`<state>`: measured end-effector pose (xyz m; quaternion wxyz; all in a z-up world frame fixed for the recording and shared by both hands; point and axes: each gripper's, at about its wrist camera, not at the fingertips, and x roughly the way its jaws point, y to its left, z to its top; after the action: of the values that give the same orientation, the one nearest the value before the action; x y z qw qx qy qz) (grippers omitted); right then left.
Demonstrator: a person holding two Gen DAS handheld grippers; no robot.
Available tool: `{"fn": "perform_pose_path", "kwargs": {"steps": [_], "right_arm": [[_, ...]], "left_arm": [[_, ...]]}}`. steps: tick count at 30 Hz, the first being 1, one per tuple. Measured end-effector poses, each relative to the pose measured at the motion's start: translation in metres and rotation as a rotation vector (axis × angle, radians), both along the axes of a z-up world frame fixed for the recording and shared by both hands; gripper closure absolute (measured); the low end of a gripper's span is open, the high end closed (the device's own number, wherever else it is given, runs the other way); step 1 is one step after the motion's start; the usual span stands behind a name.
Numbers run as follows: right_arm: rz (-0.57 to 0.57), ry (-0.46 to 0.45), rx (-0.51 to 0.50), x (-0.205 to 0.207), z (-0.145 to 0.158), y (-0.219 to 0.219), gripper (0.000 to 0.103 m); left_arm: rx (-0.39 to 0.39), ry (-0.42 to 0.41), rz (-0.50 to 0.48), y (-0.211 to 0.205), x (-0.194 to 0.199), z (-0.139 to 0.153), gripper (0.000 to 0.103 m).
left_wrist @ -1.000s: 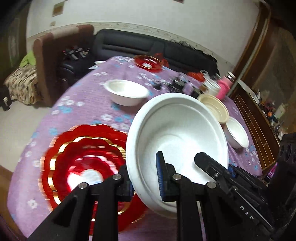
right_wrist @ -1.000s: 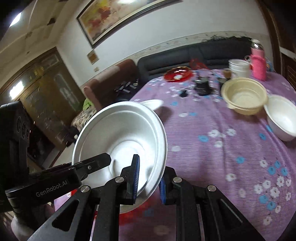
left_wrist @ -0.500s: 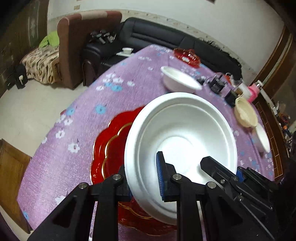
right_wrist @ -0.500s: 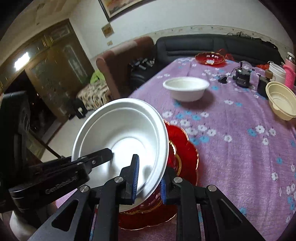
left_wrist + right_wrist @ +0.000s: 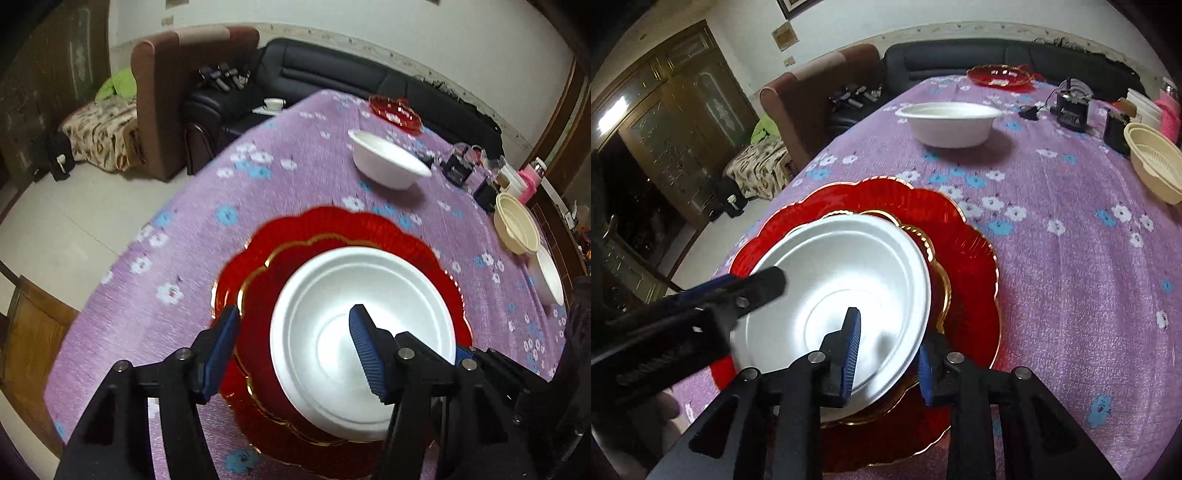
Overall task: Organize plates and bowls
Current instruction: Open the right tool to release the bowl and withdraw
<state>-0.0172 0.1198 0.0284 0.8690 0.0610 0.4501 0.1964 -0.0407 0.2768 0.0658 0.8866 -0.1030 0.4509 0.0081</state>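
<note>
White bowls (image 5: 388, 166): three; red plates (image 5: 280, 258): three.

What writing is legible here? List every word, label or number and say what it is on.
None is legible.
Lettering on the left gripper, jaws opening around the white bowl rim: blurred.
Label on the black box: too small.
Wall plaque: too small.
</note>
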Motion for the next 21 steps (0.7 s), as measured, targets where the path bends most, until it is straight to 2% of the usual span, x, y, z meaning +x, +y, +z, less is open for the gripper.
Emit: {"fn": "perform_pose_path", "kwargs": {"steps": [3, 7, 14, 18, 21], "right_arm": [[-0.001, -0.014, -0.004, 0.000, 0.002, 0.002, 0.059], [-0.013, -0.097, -0.024, -0.007, 0.013, 0.003, 0.035], [-0.016, -0.187, -0.016, -0.022, 0.036, -0.007, 0.033], [-0.034, -0.253, 0.000, -0.037, 0.058, -0.023, 0.030], [-0.064, -0.346, -0.055, -0.054, 0.073, -0.034, 0.023]], "left_arm": [[-0.026, -0.032, 0.009, 0.003, -0.007, 0.009, 0.042], [-0.074, -0.076, 0.010, 0.006, -0.020, 0.023, 0.037], [-0.153, -0.177, -0.018, -0.004, -0.052, 0.055, 0.033], [-0.144, -0.267, -0.046, -0.018, -0.072, 0.075, 0.030], [-0.111, -0.324, -0.076, -0.035, -0.084, 0.087, 0.023]]}}
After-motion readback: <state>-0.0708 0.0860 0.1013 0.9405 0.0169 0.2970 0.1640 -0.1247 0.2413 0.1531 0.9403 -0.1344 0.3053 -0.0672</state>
